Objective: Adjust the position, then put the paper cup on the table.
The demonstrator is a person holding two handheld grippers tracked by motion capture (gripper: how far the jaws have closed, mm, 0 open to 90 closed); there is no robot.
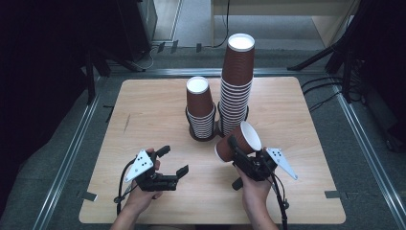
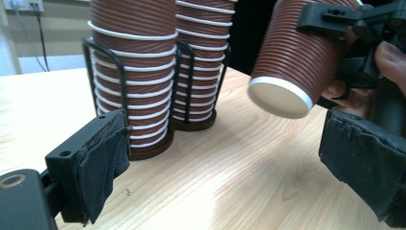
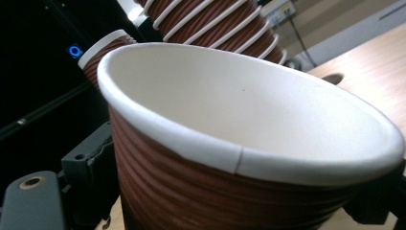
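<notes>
High view: the right gripper, lower right of centre, is clamped on a single brown paper cup, tilted with its white mouth turned up and to the right, clear of the wooden table. Just above it in the frame stand two inverted stacks in black wire holders: the short stack at centre and the tall stack to its right. The left gripper, lower left, holds nothing, its jaws spread wide.

Left gripper view: its two padded jaws stand far apart at lower left and lower right with bare table between them. The held cup hangs at upper right, base towards the camera; both holders sit at upper left.

Right gripper view: the cup's mouth lies across the frame, gripped between the jaws; the stacks lean along the top.

Judgement: one cup is in transit, separated from the stacks. The next move calls for inverting it and seating it squarely on a stack, or setting it down, without knocking a holder.
</notes>
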